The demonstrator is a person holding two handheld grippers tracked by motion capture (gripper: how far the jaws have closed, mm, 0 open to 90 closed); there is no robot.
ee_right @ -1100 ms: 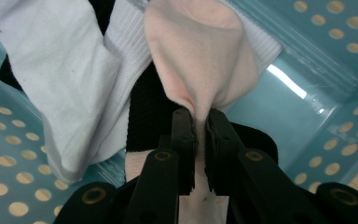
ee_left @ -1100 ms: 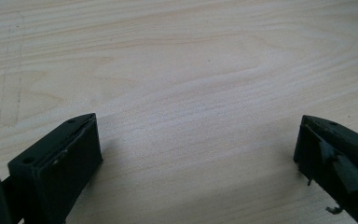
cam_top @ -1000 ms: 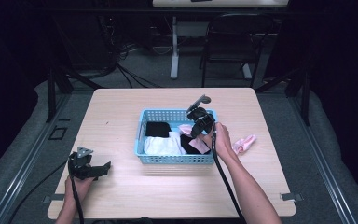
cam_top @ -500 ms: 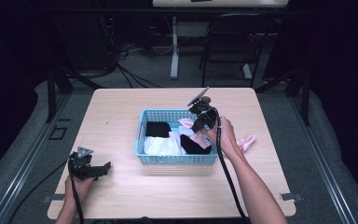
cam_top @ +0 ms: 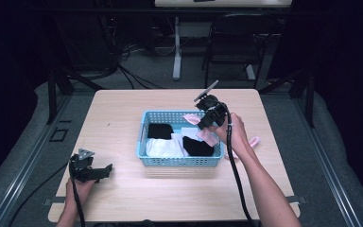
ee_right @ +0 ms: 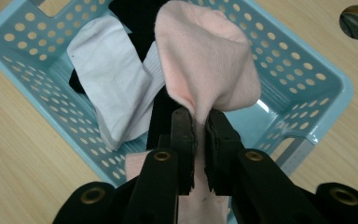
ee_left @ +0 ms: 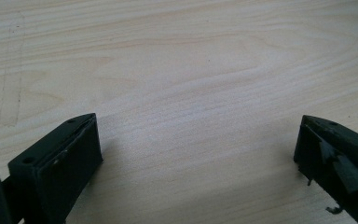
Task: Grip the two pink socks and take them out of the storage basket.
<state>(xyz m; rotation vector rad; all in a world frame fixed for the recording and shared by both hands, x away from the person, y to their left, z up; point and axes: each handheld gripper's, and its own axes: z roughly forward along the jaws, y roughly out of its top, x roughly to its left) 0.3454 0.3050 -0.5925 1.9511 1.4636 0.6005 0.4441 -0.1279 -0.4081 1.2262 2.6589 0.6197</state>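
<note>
The right gripper (cam_top: 207, 124) was held over the far right corner of a light blue perforated basket (cam_top: 179, 161) on the wooden table (cam_top: 123, 118). Its jaws were clamped tight on a pale pink sock (ee_right: 207, 65), which bunched up beyond the jaw tips and trailed back beneath them toward the hand. In the right gripper view the basket (ee_right: 303, 88) lay directly below and ahead of the gripper (ee_right: 199, 140), with a white sock (ee_right: 116, 93) ahead and to the left of the jaws and a black piece of cloth (ee_right: 135, 14) farther ahead, partly hidden behind the pink sock. From the high view, the basket held a black piece at its far left (cam_top: 159, 130), white cloth (cam_top: 163, 147) along its near side and another black piece (cam_top: 197, 146) just below the gripper. A second pink sock (cam_top: 252, 142) lay on the table just outside the basket, to the right of the right hand (cam_top: 234, 135).

The left gripper (cam_top: 94, 171) rested low at the near left part of the table, well apart from the basket, held by the left hand (cam_top: 75, 189). In the left gripper view its jaws stood wide apart with nothing between them, and bare wood grain (ee_left: 191, 70) lay ahead of the gripper (ee_left: 196, 154).
</note>
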